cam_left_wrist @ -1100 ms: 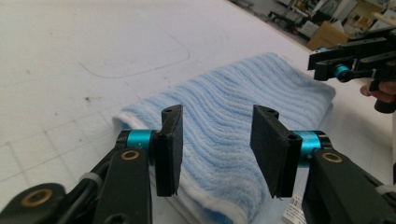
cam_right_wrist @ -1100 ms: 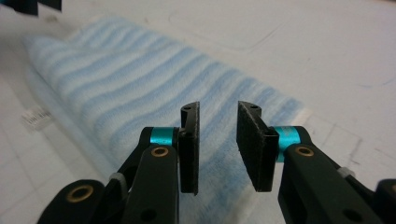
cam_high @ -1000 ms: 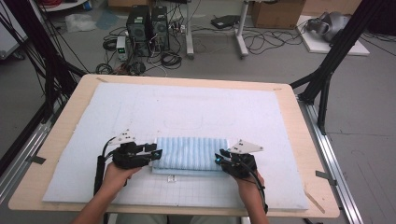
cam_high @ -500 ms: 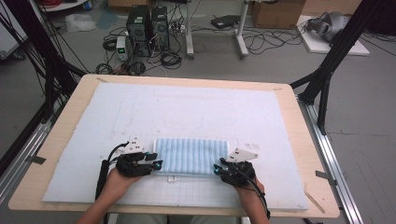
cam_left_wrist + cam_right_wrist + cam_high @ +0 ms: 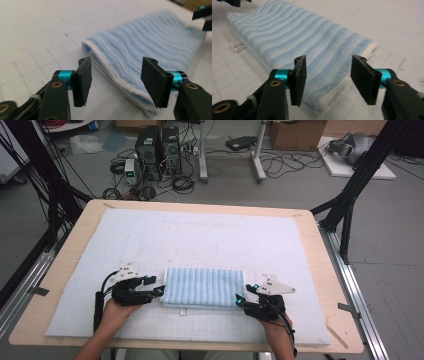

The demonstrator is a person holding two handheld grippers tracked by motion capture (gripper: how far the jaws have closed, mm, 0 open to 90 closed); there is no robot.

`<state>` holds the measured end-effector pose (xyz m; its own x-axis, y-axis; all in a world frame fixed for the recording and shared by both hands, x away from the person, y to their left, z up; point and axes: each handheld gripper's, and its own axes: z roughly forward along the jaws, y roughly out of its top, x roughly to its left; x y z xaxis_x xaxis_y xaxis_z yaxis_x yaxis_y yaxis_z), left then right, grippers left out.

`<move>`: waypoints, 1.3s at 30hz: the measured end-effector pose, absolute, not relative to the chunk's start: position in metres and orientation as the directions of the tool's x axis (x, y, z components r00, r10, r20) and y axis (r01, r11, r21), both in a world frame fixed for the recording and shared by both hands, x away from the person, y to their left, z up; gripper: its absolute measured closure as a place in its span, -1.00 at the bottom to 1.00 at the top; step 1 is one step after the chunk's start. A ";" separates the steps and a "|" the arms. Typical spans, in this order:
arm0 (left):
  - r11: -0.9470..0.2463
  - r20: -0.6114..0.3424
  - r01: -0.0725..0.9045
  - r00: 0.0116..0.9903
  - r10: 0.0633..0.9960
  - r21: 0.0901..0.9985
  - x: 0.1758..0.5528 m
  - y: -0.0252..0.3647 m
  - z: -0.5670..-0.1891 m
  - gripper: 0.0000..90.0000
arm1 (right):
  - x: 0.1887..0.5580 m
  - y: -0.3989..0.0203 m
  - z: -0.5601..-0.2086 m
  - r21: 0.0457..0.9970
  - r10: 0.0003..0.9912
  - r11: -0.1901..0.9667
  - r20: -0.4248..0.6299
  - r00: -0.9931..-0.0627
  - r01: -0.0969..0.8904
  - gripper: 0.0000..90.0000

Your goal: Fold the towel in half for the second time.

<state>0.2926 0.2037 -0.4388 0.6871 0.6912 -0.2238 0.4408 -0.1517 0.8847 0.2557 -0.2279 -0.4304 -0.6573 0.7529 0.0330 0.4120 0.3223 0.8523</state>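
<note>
Folded blue-and-white striped towel (image 5: 204,287) lies flat in the lower middle of the high view, on the pale gridded mat (image 5: 210,240) that covers most of the wooden bench (image 5: 70,265). It forms a neat rectangle with its stripes running front to back, and a small white label (image 5: 183,311) pokes out from under its near edge. At the towel's left end sits the left hand-held gripper (image 5: 159,290), tips just beside the fabric; in the left gripper view its two black pads stand apart with the towel's folded white-edged corner (image 5: 117,75) lying between and beyond them, neither pad pressing on it, and the jaws have just been opening. At the towel's right end sits the right hand-held gripper (image 5: 240,299), likewise close against the cloth; in the right gripper view its pads are spread with the striped end of the towel (image 5: 329,62) lying below the gap, untouched, and these jaws too have just been opening. A person's hands and forearms come in from the bottom edge of the high view, one behind each hand-held gripper. Beyond the bench, toward the top of the frame, the floor carries two computer towers (image 5: 159,145), tangles of black cable (image 5: 280,165) and a cardboard box (image 5: 297,132), with black frame struts at either side.
</note>
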 end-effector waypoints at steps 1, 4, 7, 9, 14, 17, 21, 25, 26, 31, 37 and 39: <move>-0.128 -0.226 0.426 0.684 0.694 0.896 0.292 0.208 -0.435 -0.16 | 0.255 -0.230 -0.428 0.855 0.762 0.322 0.020 -0.647 0.406 -0.13; -0.095 -0.210 0.392 0.663 0.719 0.915 0.291 0.216 -0.428 -0.45 | 0.254 -0.240 -0.423 0.868 0.792 0.303 0.001 -0.610 0.394 -0.29; -0.082 -0.195 0.345 0.692 0.695 0.935 0.290 0.225 -0.422 -0.48 | 0.252 -0.254 -0.420 0.874 0.810 0.289 -0.005 -0.586 0.391 -0.33; -0.073 -0.180 0.319 0.692 0.699 0.945 0.290 0.228 -0.418 -0.50 | 0.250 -0.262 -0.418 0.875 0.816 0.289 -0.012 -0.578 0.389 -0.38; -0.047 -0.176 0.293 0.685 0.707 0.955 0.288 0.234 -0.413 -0.59 | 0.244 -0.278 -0.413 0.891 0.843 0.262 -0.024 -0.538 0.371 -0.70; -0.044 -0.171 0.286 0.682 0.711 0.957 0.288 0.236 -0.413 -0.59 | 0.242 -0.287 -0.414 0.898 0.856 0.245 -0.024 -0.517 0.364 -0.76; -0.052 -0.159 0.278 0.682 0.713 0.959 0.288 0.237 -0.413 -0.58 | 0.240 -0.292 -0.413 0.901 0.860 0.252 -0.041 -0.509 0.352 -0.76; -0.056 -0.152 0.272 0.683 0.714 0.961 0.286 0.236 -0.412 -0.58 | 0.238 -0.293 -0.412 0.903 0.863 0.246 -0.038 -0.504 0.352 -0.76; -0.056 -0.150 0.270 0.682 0.716 0.961 0.285 0.236 -0.412 -0.58 | 0.237 -0.293 -0.412 0.905 0.861 0.249 -0.044 -0.507 0.345 -0.76; -0.058 -0.146 0.266 0.685 0.713 0.962 0.281 0.235 -0.412 -0.58 | 0.235 -0.294 -0.410 0.907 0.865 0.251 -0.054 -0.498 0.339 -0.76; -0.064 -0.134 0.253 0.690 0.711 0.965 0.277 0.237 -0.411 -0.57 | 0.234 -0.294 -0.408 0.911 0.871 0.236 -0.044 -0.489 0.339 -0.76; -0.061 -0.137 0.254 0.690 0.711 0.965 0.277 0.239 -0.411 -0.57 | 0.235 -0.293 -0.408 0.911 0.868 0.242 -0.049 -0.493 0.335 -0.76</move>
<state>0.2771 0.2385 -0.4110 0.6899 0.7108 -0.1368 0.2542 -0.0611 0.9652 0.2352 -0.2926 -0.4078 -0.4934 0.8684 -0.0490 0.3352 0.2418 0.9106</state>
